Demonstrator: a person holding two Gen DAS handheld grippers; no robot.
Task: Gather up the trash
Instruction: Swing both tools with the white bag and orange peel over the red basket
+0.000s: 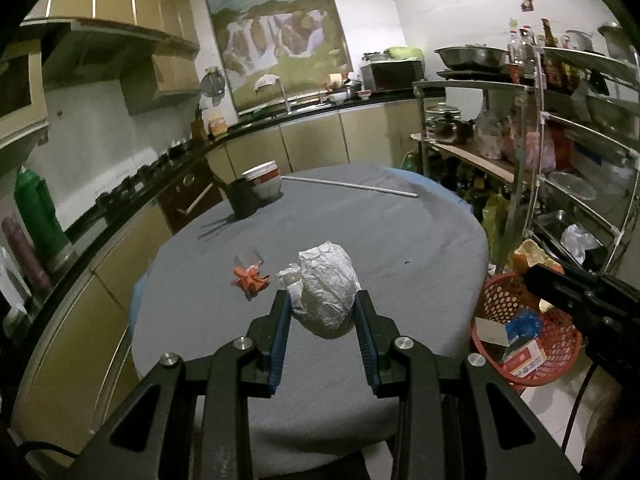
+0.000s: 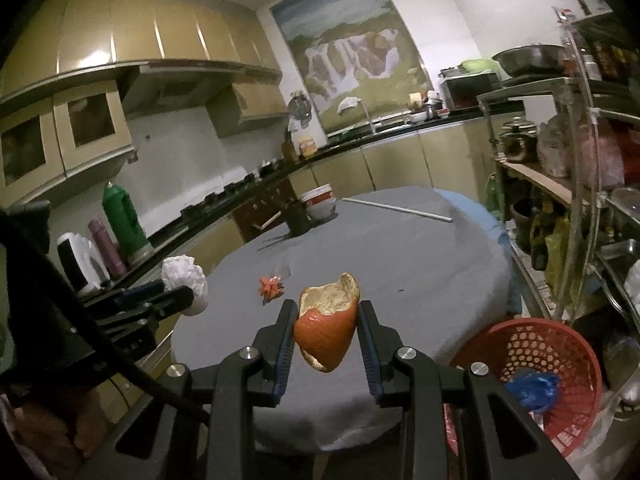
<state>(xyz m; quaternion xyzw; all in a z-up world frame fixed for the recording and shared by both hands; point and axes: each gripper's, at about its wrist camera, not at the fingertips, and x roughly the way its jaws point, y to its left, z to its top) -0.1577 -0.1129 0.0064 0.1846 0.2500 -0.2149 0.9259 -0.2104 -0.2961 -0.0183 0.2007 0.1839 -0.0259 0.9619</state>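
My left gripper (image 1: 323, 302) is shut on a crumpled white paper ball (image 1: 326, 286) and holds it above the round grey table (image 1: 400, 240). My right gripper (image 2: 326, 312) is shut on an orange peel (image 2: 328, 322) above the table's near edge (image 2: 400, 280). A small orange wrapper (image 1: 250, 278) lies on the table, also in the right wrist view (image 2: 272, 286). A red mesh trash basket (image 2: 560, 344) stands on the floor to the right of the table; it shows in the left wrist view (image 1: 504, 300) with the right gripper over it.
At the table's far side stand a black cup (image 1: 242, 198), a paper bowl (image 1: 264, 180) and a long white stick (image 1: 352, 188). A metal shelf rack (image 1: 560, 160) crowds the right. Kitchen counters (image 1: 120, 208) run along the left and back.
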